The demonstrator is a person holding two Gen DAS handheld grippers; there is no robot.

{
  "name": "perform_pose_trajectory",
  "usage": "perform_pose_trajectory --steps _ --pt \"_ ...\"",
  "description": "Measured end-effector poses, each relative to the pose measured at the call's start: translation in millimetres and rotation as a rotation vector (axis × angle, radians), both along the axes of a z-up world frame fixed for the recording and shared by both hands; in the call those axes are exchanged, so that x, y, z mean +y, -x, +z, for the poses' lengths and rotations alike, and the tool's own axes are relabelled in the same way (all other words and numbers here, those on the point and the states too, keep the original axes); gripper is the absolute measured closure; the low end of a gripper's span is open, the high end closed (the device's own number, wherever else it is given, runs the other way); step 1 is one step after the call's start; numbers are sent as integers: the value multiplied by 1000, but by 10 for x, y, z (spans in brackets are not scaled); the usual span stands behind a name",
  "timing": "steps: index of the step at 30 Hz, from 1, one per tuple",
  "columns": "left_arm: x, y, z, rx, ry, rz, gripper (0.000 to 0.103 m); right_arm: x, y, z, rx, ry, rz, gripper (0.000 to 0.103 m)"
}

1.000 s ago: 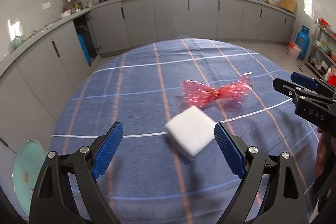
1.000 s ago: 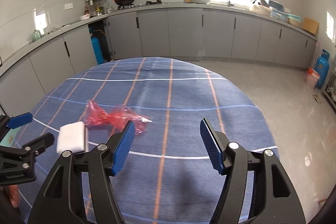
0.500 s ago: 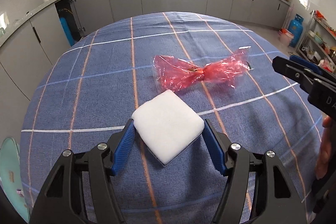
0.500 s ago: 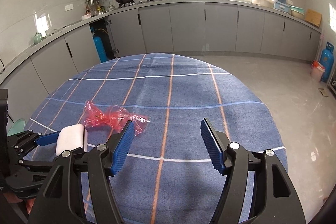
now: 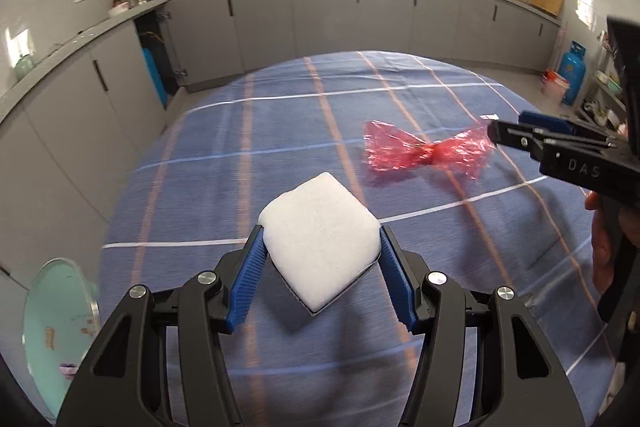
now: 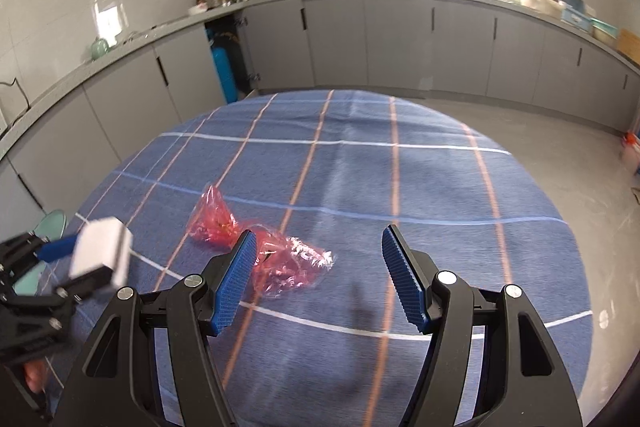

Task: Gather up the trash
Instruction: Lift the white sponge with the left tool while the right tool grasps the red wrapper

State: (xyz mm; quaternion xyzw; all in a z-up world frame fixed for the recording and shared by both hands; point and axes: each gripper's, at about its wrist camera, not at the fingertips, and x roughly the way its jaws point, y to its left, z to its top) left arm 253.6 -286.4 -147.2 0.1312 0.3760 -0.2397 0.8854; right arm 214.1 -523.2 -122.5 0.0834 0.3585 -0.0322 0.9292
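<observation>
A white foam block (image 5: 316, 211) sits between the blue pads of my left gripper (image 5: 322, 231). Its jaws are closing and the pads press on both sides of the block. The block hangs just above the blue checked tablecloth (image 5: 248, 155) and casts a shadow there. In the right wrist view the same white block (image 6: 102, 251) shows at far left, in the left gripper (image 6: 86, 261). A crumpled red plastic wrapper (image 5: 424, 153) lies on the cloth to the right. My right gripper (image 6: 320, 233) is open above the table, its left finger beside the red wrapper (image 6: 288, 263). The right gripper's tips (image 5: 510, 125) reach the wrapper's right end.
A round teal container (image 5: 52, 327) stands on the floor past the table's left edge. Grey kitchen cabinets (image 5: 320, 19) run along the back and left. A blue gas cylinder (image 5: 572, 71) stands at far right. A person's hand (image 5: 604, 247) holds the right gripper's handle.
My left gripper closed from wide open onto the white block and raised it off the cloth. The right gripper slid left, so the red wrapper now lies by its left finger.
</observation>
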Motion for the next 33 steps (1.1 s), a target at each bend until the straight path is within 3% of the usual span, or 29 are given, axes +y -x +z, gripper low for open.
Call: perform_pose_trajectory --steps 14,18,25,27,28,30,32,33 --pt "731 -149 111 -42 28 135 46 435 223 252 -23 30 82 38" --pt "846 -149 83 -39 29 152 46 466 243 244 5 118 35 38" --pt "1001 -89 70 -36 43 170 46 345 515 79 68 56 49 38" --pt "1014 -69 77 -36 48 170 46 243 624 25 82 -17 30 38" --pt "1020 -55 81 -38 49 169 46 249 693 7 84 9 19 38" --pt "1030 -25 88 -41 53 168 46 311 807 23 57 40 55 38" --pt "1047 -2 97 -40 62 168 46 279 941 44 16 -97 117 38" --pt "1047 13 103 -43 61 166 46 279 981 57 0 -90 107 38"
